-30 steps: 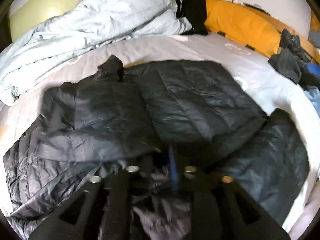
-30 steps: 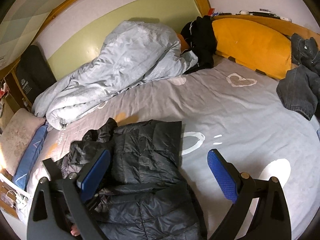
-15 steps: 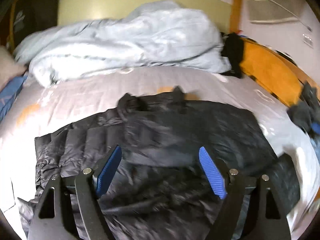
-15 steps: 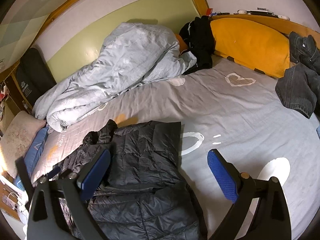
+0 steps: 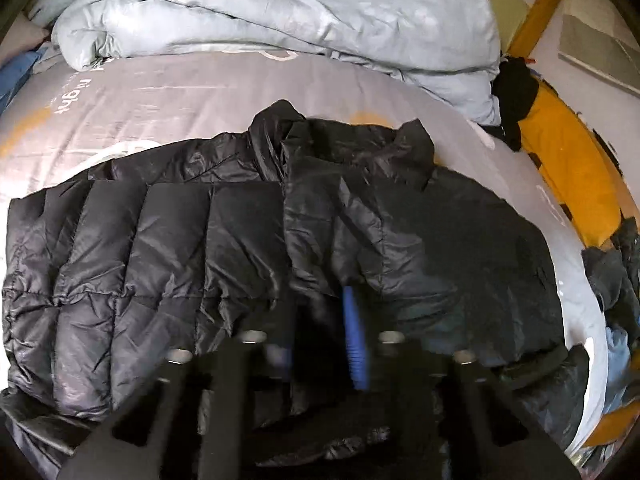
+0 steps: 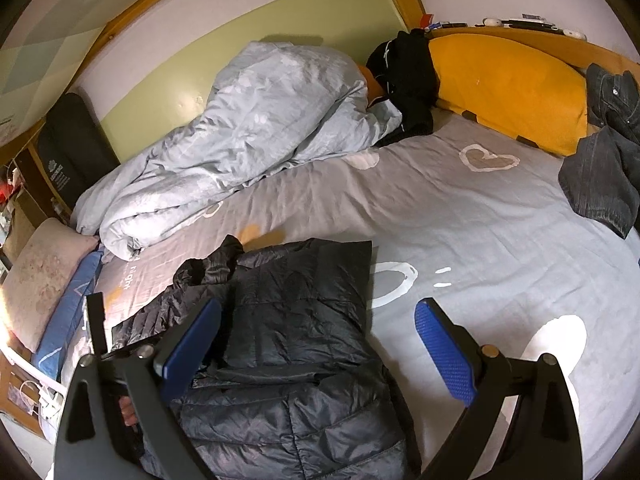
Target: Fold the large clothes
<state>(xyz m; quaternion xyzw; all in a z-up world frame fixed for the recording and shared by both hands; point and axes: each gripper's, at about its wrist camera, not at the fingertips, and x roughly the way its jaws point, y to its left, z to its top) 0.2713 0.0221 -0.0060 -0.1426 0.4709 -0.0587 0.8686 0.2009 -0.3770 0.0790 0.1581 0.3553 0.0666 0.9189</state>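
Observation:
A black quilted puffer jacket (image 5: pixel 248 248) lies on the grey bedsheet (image 5: pixel 168 92), collar toward the far side, one side folded over the middle. It also shows in the right wrist view (image 6: pixel 300 320). My left gripper (image 5: pixel 320 340) is low over the jacket's near part, its blue pads close together on a fold of the fabric; motion blur hides the exact grip. My right gripper (image 6: pixel 316 344) is open and empty, held above the jacket's right edge and the sheet.
A rumpled light-blue duvet (image 6: pixel 256 128) lies along the far wall. An orange pillow (image 6: pixel 508 84) with a black garment (image 6: pixel 408 80) beside it sits at the headboard. Dark jeans (image 6: pixel 600 184) lie at the right. A pillow (image 6: pixel 44 272) is at the left edge.
My left gripper opened half a second ago, swung left over the jacket, and has now closed low on the fabric. The right gripper has stayed open and nearly still.

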